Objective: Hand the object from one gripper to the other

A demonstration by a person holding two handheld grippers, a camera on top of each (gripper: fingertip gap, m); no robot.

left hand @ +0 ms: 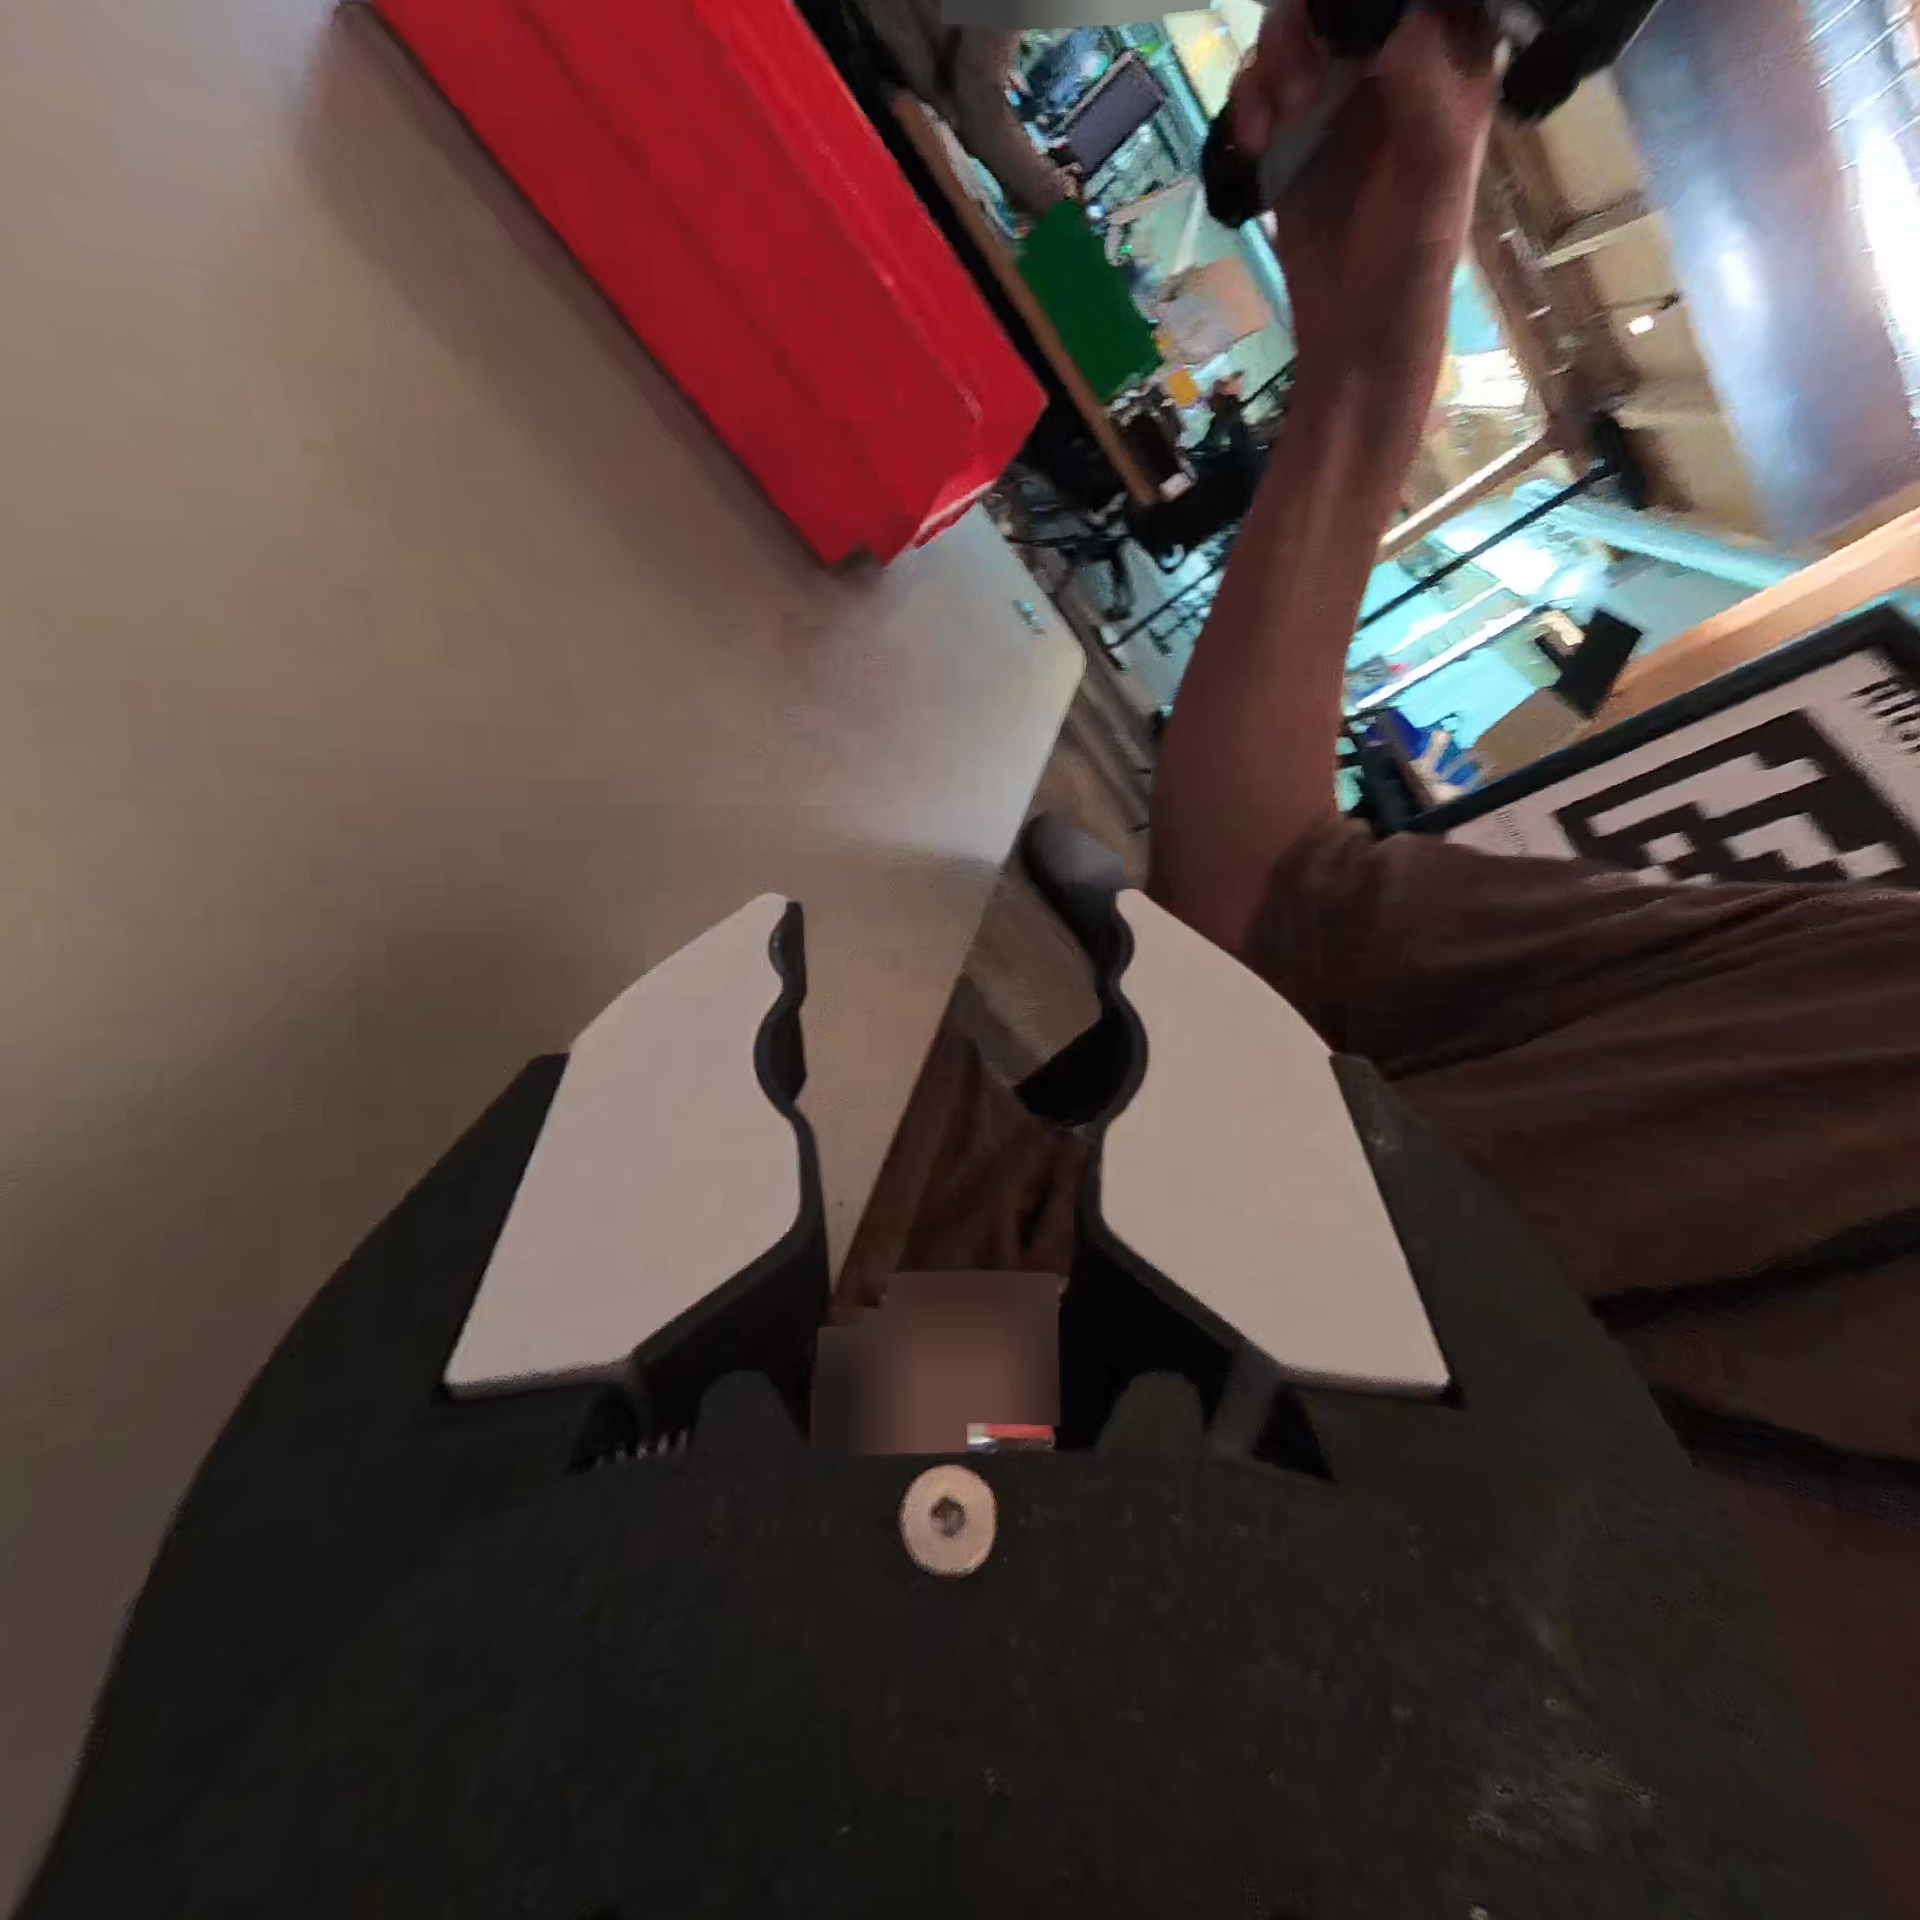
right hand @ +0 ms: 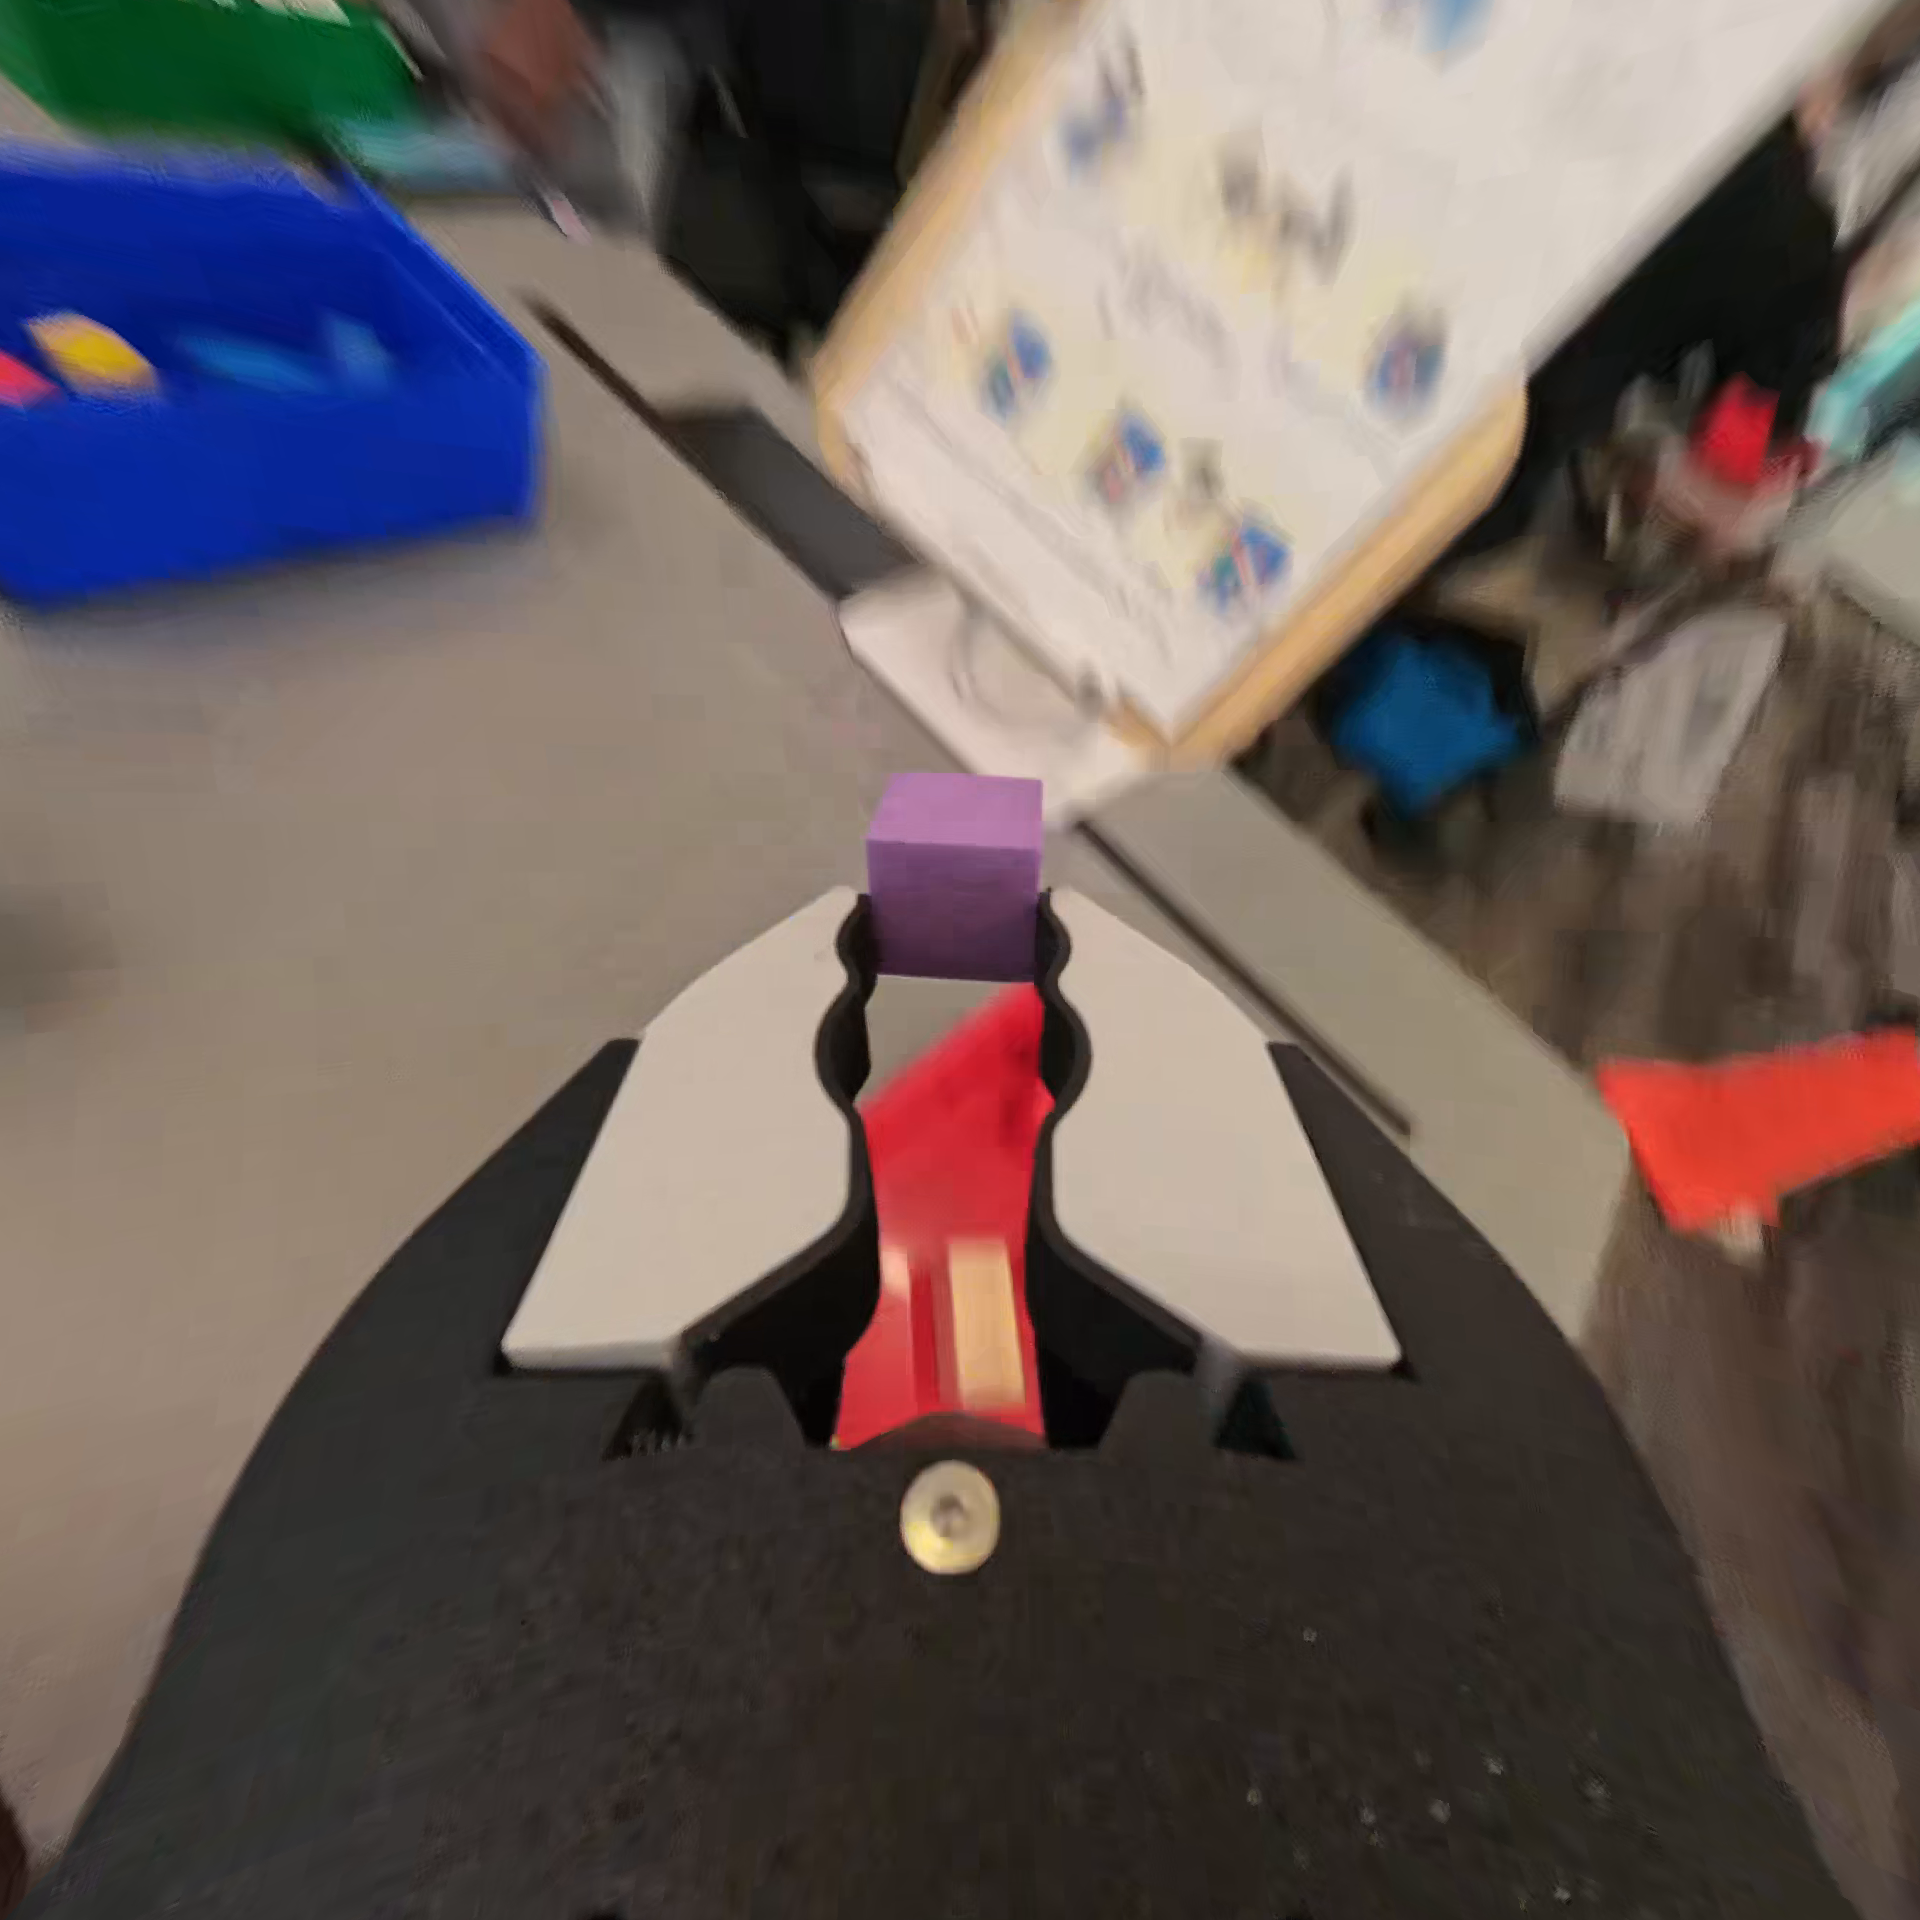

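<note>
The right gripper (right hand: 954, 940) pinches a purple cube (right hand: 954, 891) at its fingertips, above the grey table (right hand: 364, 883). The left gripper (left hand: 956, 940) gapes empty near a red bin (left hand: 727, 260).

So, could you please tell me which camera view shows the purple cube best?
The right wrist view: the purple cube sits sharp and centred, pinched at the tips of the right gripper. The left wrist view shows nothing of it, only the open, empty left gripper.
</note>
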